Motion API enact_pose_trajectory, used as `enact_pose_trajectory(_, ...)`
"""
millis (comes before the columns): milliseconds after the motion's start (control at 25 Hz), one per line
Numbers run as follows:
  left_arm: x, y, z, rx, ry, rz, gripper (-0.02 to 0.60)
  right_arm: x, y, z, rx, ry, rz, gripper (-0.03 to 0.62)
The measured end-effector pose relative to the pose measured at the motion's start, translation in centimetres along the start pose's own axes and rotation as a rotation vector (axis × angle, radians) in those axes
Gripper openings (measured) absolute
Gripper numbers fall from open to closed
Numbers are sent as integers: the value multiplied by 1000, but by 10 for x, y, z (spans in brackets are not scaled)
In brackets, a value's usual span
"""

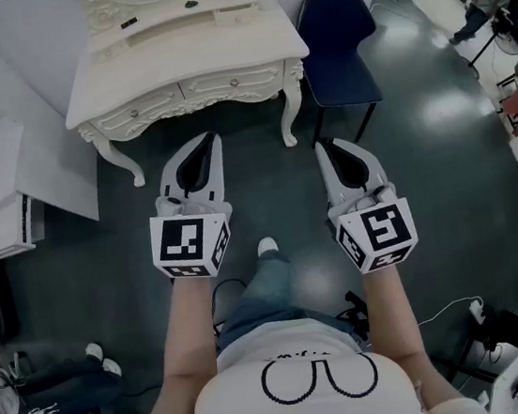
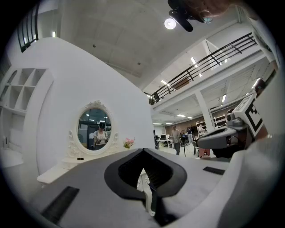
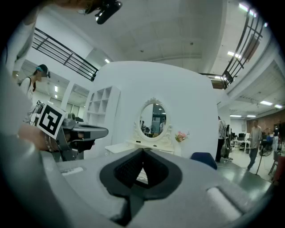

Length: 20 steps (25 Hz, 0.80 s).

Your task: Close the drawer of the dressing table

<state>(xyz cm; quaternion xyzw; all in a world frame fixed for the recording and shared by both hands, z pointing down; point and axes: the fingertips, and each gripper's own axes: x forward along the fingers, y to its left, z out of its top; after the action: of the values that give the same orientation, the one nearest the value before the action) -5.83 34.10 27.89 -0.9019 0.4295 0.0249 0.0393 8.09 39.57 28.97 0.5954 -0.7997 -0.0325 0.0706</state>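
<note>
My left gripper [image 1: 210, 141] and right gripper [image 1: 324, 146] are both pinched closed with nothing between the jaws. They are held level, well short of the table [image 1: 185, 61] ahead. Its front drawers [image 1: 229, 83] look flush with the frame, so I judge the closing done. What is inside them is hidden.

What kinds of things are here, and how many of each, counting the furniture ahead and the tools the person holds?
Dressing table: 1
Blue chair: 1
White shelf unit: 1
Handheld tools: 2, the left gripper and the right gripper
Total: 5
</note>
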Motion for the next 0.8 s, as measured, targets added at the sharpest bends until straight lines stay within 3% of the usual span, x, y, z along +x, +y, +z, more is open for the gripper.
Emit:
enact_pose_trajectory(320,39,36,-12,-19,-11,3,-2,49,-12,-5,-21,16,-1,-2)
enact_pose_trajectory(800,160,136,-29,-18,6,26,-3,209,-57,-3,-2,18,34,-2)
